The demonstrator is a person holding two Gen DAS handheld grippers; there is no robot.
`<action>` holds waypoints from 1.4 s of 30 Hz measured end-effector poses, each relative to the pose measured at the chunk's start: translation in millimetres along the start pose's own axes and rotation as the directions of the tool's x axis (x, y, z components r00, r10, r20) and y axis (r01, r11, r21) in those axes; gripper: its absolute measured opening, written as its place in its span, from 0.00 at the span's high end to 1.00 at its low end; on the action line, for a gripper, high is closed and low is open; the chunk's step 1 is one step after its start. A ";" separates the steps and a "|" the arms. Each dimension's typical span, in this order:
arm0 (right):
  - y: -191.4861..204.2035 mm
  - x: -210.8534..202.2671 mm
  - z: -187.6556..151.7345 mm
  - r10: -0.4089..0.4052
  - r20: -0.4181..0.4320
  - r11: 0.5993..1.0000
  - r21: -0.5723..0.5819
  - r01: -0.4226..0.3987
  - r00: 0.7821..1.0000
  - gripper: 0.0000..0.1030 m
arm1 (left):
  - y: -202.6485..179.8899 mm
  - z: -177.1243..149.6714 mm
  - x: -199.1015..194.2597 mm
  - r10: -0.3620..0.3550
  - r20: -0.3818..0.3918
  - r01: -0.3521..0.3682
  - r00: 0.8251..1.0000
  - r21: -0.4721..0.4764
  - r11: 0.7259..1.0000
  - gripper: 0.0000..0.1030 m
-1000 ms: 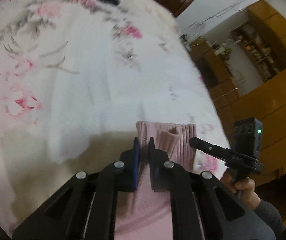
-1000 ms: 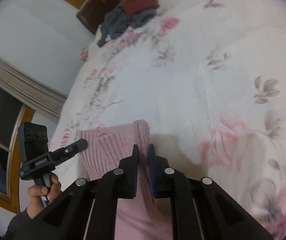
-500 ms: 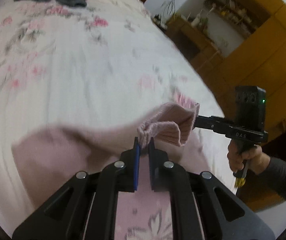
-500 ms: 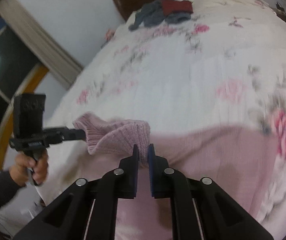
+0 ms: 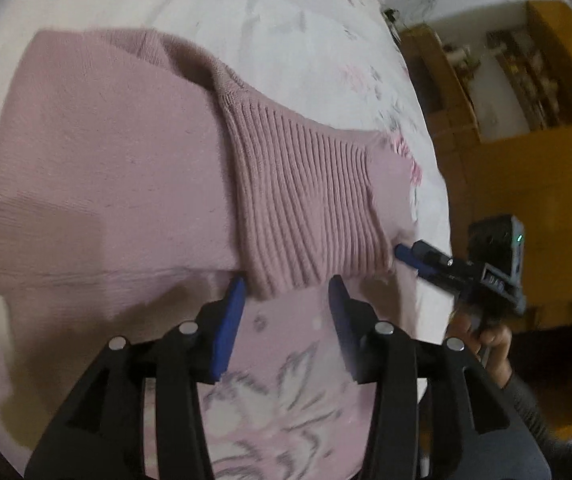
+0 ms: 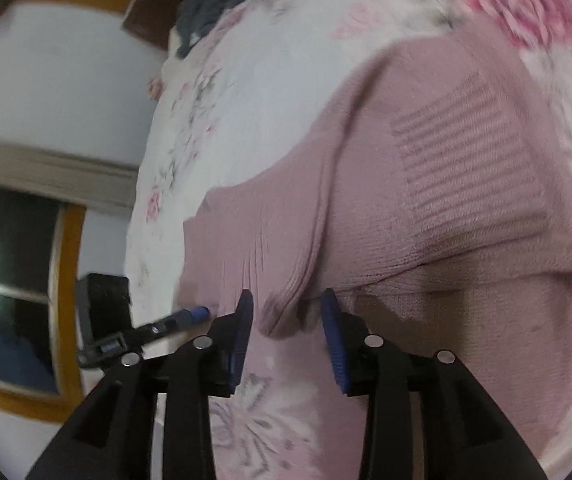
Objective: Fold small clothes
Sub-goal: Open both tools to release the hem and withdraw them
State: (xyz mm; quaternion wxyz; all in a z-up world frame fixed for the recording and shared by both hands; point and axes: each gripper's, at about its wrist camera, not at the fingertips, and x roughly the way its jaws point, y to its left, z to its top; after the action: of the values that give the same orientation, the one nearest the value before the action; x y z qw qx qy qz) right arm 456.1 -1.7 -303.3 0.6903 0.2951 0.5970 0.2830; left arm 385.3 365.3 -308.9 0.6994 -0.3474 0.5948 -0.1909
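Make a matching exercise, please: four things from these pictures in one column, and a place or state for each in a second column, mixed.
Things
1. sweater
2. left tool
3. grey and red clothes
4. window

Place or state
a. piled at the far end of the bed
b. open, fingers on both sides of the ribbed hem
c. dark, with a wooden frame
d. pink, folded on the bed

Pairs: 1-d, 2-b, 3-a, 4-c

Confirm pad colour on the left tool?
Blue pads, black frame; clearest in the left wrist view.
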 end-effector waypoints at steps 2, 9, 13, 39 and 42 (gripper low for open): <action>-1.9 11.9 0.1 -0.005 -0.023 1.000 0.018 0.005 1.000 0.65 | 1.6 -3.0 11.7 0.020 -0.031 -0.021 0.999 -0.026 0.999 0.61; -7.4 38.6 -8.4 -0.208 -0.052 0.975 -0.089 0.203 0.977 0.89 | 7.6 -5.0 28.6 0.188 -0.043 -0.188 0.981 -0.011 0.982 0.92; -0.1 23.9 -13.0 -0.163 -0.025 0.980 -0.124 0.158 0.986 0.88 | -10.1 -6.7 9.7 0.180 -0.002 -0.180 0.984 0.039 0.983 0.92; -67.1 -120.5 -131.0 -0.054 -0.005 0.999 0.008 0.054 0.999 0.53 | 20.3 -149.4 -126.4 0.015 0.128 -0.021 0.992 0.043 0.999 0.28; -87.5 -152.1 -179.2 -0.063 -0.026 0.996 0.055 0.064 0.998 0.44 | 34.4 -205.1 -147.4 0.038 0.103 -0.038 0.994 0.000 0.999 0.23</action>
State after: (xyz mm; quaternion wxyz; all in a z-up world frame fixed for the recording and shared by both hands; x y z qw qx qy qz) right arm 262.5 -160.4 -288.8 0.6829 0.2918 0.6222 0.2477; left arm 150.0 436.1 -240.9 0.7329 -0.3446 0.5644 -0.1599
